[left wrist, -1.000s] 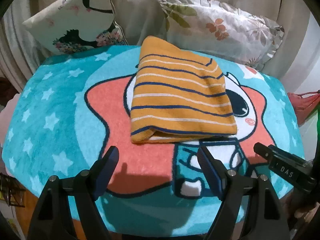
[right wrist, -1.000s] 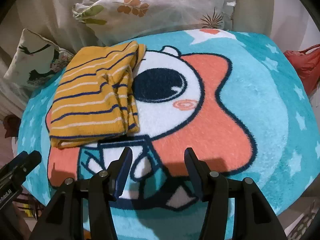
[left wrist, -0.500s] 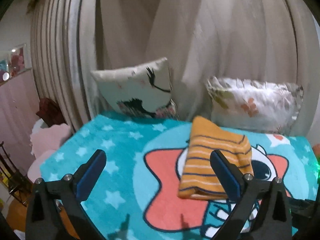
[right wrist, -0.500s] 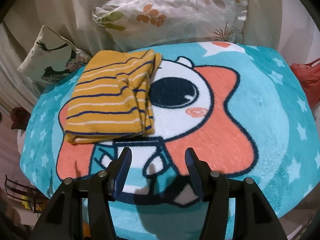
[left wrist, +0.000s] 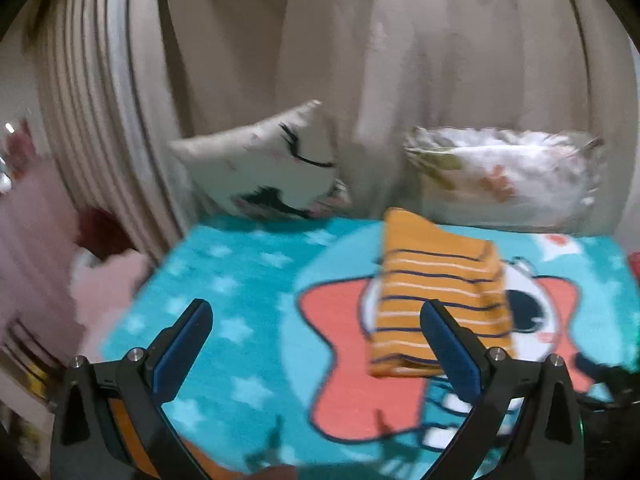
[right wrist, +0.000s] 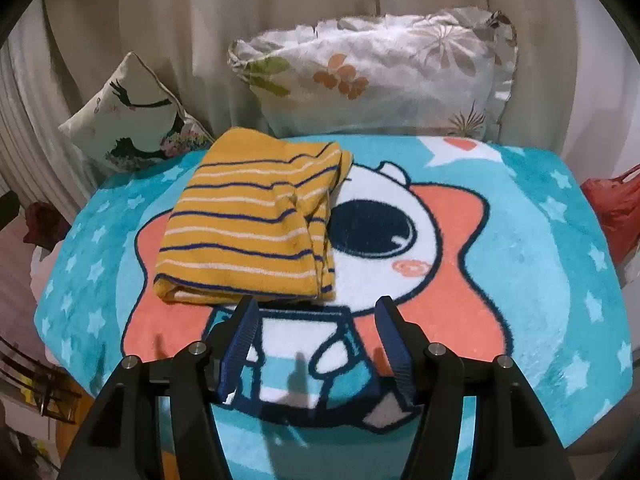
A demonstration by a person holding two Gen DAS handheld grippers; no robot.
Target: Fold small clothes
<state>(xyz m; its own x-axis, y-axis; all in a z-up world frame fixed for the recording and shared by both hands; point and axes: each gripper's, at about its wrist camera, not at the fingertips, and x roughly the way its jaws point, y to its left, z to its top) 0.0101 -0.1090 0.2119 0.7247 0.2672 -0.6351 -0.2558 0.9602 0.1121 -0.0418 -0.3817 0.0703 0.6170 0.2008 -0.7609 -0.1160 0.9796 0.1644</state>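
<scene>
A: What fills most of the view?

B: Beige curtains (right wrist: 280, 20) hang across the whole back. In front of them lies a teal blanket (right wrist: 540, 280) with white stars and a cartoon figure on a coral star; it covers the surface from edge to edge.

A: And at the back of the blanket?

B: Two pillows lean against the curtains. The larger, a floral pillow (right wrist: 380, 76), sits right of centre. The smaller, a bird pillow (right wrist: 132, 120) printed with black cranes, sits at the left, tilted on one corner.

A: Where is the garment?

B: The shirt (right wrist: 248, 232), mustard yellow with navy and white stripes, lies folded into a thick rectangle on the left half of the blanket. It covers the left part of the cartoon's face, its far edge near the bird pillow. The folded edges stack up along its right side. Neither tool touches it.

A: The grippers?

B: The right gripper (right wrist: 316, 340) hovers over the near part of the blanket, just short of the shirt's near edge, fingers apart and empty. The left gripper (left wrist: 316, 344) is held higher and farther left, its view blurred; its fingers are spread wide with nothing between them. There the shirt (left wrist: 436, 292) appears behind the right finger.

A: Anything at the sides?

B: A red bag (right wrist: 616, 208) shows past the blanket's right edge.
</scene>
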